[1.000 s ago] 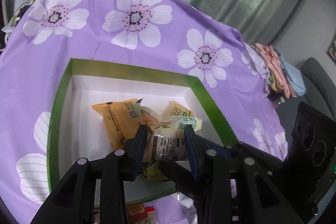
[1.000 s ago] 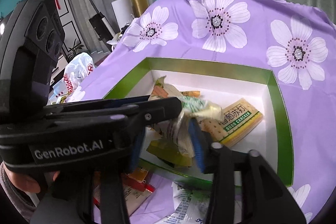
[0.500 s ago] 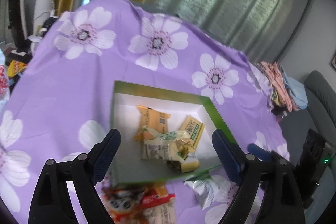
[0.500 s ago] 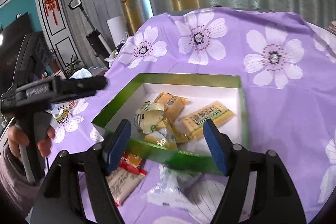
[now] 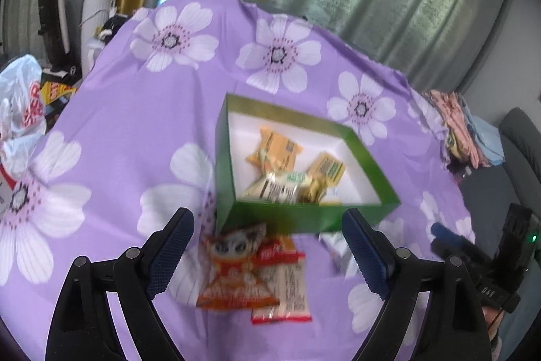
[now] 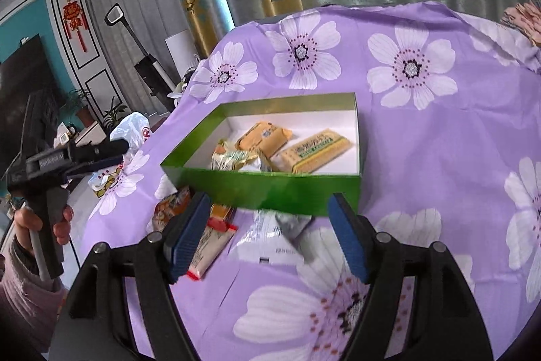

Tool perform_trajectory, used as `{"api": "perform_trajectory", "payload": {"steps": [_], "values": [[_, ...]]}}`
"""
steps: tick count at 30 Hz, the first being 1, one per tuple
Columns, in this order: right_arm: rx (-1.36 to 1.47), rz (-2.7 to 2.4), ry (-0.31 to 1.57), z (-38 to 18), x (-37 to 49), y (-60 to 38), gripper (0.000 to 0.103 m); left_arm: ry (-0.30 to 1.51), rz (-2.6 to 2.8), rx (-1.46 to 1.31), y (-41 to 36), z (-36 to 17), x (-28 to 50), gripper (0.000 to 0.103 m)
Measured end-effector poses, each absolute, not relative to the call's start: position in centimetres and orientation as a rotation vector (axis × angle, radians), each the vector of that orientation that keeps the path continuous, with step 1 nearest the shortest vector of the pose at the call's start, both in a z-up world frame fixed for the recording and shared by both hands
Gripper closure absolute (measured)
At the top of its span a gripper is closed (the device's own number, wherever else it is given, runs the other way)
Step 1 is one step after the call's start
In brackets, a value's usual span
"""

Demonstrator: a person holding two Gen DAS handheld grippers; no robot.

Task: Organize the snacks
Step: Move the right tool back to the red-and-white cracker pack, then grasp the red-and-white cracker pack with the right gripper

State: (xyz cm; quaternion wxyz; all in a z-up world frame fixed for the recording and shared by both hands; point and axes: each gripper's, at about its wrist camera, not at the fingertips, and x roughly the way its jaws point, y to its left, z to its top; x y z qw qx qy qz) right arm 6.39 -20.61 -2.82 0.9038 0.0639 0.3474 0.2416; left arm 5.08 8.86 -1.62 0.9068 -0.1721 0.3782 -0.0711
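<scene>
A green box (image 5: 232,158) with a white inside sits on the purple flowered tablecloth (image 5: 135,131). In it lie an orange pack (image 5: 279,148), a soda cracker pack (image 5: 327,168) and a white-green packet (image 5: 277,189). Before the box lie an orange cartoon packet (image 5: 236,273), a red-white packet (image 5: 287,288) and a silver packet (image 6: 274,241). My left gripper (image 5: 267,225) hangs open and empty above these loose packets. Beside it, my right gripper (image 6: 268,208) is also open and empty in front of the box's front wall (image 6: 270,188). A hand (image 6: 44,222) holds the left gripper's handle.
A white plastic bag (image 5: 20,110) sits off the table's left side. Folded clothes (image 5: 466,137) lie past its right edge, next to a grey seat. Curtains hang behind the table. An upright cleaning appliance (image 6: 148,70) stands at the far left.
Both grippers let go of the white-green packet, which now lies in the box. They opened wide and drew back and up from the box, so the loose packets in front came into view.
</scene>
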Motion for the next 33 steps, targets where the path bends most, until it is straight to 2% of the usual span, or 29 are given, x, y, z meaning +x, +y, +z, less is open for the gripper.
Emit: {"api": "perform_trajectory", "payload": {"steps": [15, 27, 32, 33], "values": [[0.142, 0.516, 0.818, -6.6, 2.4, -20.8, 0.030, 0.834, -0.264, -0.425, 6.6, -4.3, 0.8, 0.014], [0.101, 0.711, 0.889, -9.1, 1.6, -15.2, 0.031, 0.944, -0.258, -0.453, 6.5, -9.0, 0.4, 0.014], [0.088, 0.760, 0.933, -10.7, 2.5, -12.6, 0.041, 0.966, -0.273, -0.454, 5.6, -9.9, 1.7, 0.015], [0.092, 0.764, 0.940, -11.0, 2.8, -12.3, 0.042, 0.975, -0.273, -0.451, 5.5, -10.2, 2.1, 0.019]]}}
